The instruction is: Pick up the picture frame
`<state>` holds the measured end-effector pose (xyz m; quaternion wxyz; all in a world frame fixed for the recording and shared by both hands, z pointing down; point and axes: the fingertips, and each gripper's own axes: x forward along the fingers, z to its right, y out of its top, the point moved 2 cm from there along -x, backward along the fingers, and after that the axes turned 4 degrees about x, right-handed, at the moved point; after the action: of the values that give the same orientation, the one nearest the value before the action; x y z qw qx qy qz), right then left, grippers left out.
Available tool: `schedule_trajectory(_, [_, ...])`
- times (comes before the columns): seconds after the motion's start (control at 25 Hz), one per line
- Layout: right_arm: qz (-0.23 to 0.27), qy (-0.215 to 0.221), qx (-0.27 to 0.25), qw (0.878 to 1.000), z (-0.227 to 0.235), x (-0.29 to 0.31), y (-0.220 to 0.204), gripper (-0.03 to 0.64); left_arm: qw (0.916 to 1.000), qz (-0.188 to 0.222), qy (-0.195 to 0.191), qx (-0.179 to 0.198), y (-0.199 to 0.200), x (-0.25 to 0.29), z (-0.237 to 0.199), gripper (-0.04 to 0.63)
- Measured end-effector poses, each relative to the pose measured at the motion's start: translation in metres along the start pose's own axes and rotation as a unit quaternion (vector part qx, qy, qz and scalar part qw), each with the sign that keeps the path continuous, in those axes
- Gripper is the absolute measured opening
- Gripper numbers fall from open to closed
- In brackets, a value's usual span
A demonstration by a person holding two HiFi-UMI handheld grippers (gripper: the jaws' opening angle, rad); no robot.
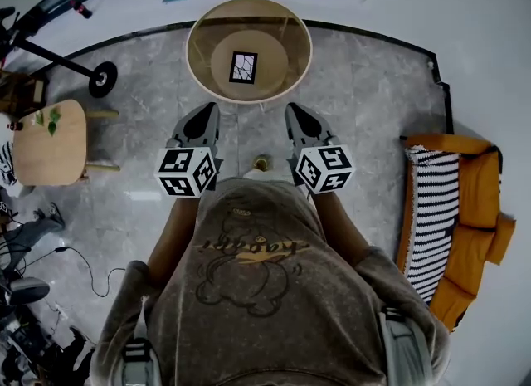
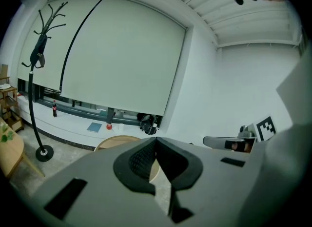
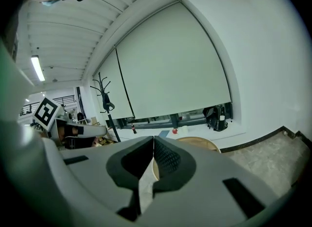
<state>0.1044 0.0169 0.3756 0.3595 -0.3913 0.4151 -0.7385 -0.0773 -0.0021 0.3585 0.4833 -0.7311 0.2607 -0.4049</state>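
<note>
A small black picture frame (image 1: 243,66) lies flat at the middle of a round wooden table (image 1: 203,31) ahead of me in the head view. My left gripper (image 1: 207,109) and right gripper (image 1: 292,110) are held side by side just short of the table's near edge, both shut and empty. In the left gripper view the left gripper (image 2: 156,138) has its jaws together, the round table (image 2: 109,141) showing past them. The right gripper (image 3: 153,137) also shows its jaws together, with the table (image 3: 202,143) beyond. Neither gripper view shows the frame.
A small wooden side table (image 1: 51,145) with a plant stands at left. An orange sofa with a striped cushion (image 1: 437,210) is at right. A coat stand base (image 1: 101,79) sits left of the round table. Cables and gear lie on the floor at bottom left.
</note>
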Motion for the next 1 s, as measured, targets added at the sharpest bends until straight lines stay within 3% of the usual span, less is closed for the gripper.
schedule_trajectory(0.4, [-0.012, 0.010, 0.007, 1.000, 0.014, 0.024, 0.000, 0.018, 0.9999, -0.007, 0.013, -0.005, 0.000, 0.019, -0.010, 0.018])
schedule_trajectory(1.0, [-0.003, -0.010, 0.006, 1.000, 0.037, 0.088, 0.029, 0.020, 0.9998, -0.007, -0.017, 0.009, 0.033, 0.091, -0.047, 0.018])
